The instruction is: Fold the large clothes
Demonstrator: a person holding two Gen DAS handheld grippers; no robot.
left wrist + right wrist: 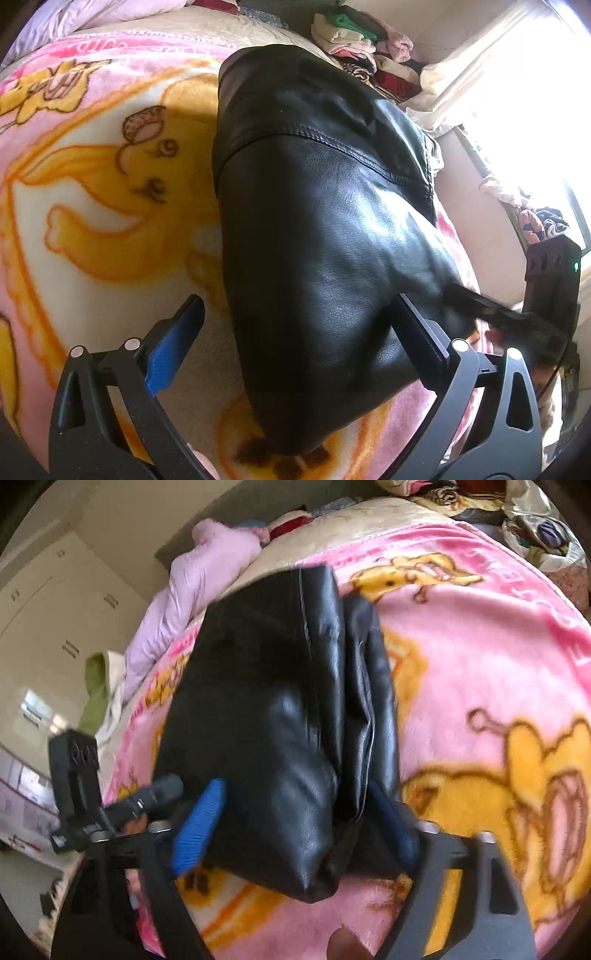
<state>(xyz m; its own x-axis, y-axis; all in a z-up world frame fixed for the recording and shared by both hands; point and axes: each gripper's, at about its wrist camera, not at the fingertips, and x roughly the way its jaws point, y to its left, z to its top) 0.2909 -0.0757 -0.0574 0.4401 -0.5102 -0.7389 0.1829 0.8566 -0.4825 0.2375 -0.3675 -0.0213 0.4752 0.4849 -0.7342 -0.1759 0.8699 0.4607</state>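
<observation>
Both tools sit at the near end of the folded black leather jacket (325, 229) on the bed's pink blanket (92, 206). My left tool (295, 332) gapes wide, gripping nothing; the right tool (295, 823) straddles the bundle's corner, pads apparently loose. I'd back away gently, not dragging the fold.
</observation>
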